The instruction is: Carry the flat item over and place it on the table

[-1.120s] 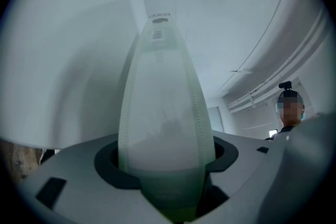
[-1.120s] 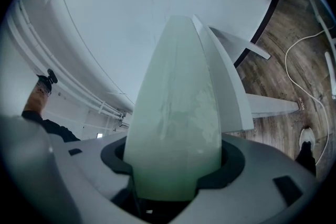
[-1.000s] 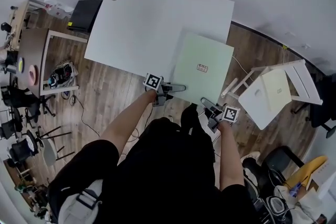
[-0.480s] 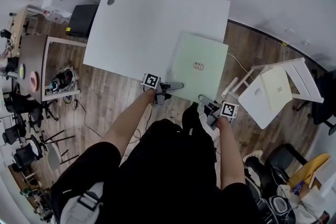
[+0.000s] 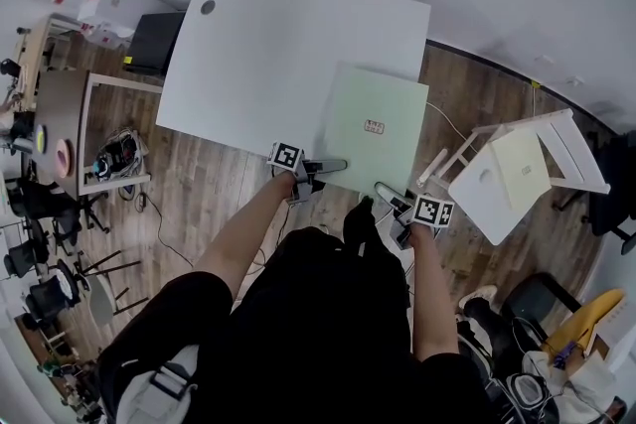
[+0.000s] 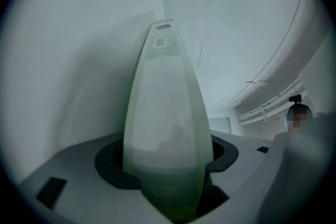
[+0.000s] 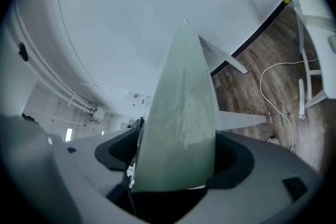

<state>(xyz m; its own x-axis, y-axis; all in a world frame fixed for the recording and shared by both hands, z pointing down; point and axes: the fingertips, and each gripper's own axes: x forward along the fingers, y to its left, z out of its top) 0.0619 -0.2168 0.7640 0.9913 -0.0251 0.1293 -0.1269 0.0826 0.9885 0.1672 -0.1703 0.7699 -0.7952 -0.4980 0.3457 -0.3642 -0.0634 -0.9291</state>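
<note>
A pale green flat board [image 5: 373,129] lies over the near right corner of the white table [image 5: 288,55], its near and right sides hanging past the edge. My left gripper [image 5: 328,164] is shut on the board's near left edge, and the left gripper view has the board [image 6: 163,113] running straight out from between the jaws. My right gripper [image 5: 386,194] is at the near edge further right. Its jaws are opening, with the board [image 7: 181,128] still between them.
White wooden furniture [image 5: 517,174] stands on the wood floor right of the table, with a white cable [image 7: 278,86] lying beside it. A black box [image 5: 159,30] and a cluttered open frame [image 5: 109,129] sit to the table's left. A person [image 6: 299,115] stands far off.
The board keeps its place on the table corner. The right gripper has edged slightly closer to the board's near edge; the left one holds still.
</note>
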